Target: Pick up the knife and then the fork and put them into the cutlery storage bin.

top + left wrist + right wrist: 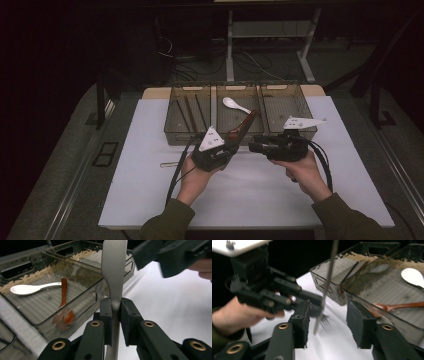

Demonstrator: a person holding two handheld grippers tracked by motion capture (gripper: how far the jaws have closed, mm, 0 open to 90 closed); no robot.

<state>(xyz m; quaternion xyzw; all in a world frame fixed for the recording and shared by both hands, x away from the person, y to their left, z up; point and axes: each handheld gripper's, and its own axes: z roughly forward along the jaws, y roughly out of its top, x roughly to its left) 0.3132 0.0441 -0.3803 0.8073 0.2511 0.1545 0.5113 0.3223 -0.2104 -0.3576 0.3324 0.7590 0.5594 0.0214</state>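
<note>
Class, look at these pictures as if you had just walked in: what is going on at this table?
A person holds a gripper in each hand over a white table. The left gripper is shut on a metal fork, gripping its handle, tines hanging down. The right gripper is open, its jaws on either side of the fork. Behind them stands a clear three-compartment tray; its middle compartment holds a white spoon and a brown wooden spoon.

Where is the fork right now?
The fork is clamped in the left gripper, held above the white mat just in front of the tray's middle compartment, tines down, near the right gripper's open jaws.
</note>
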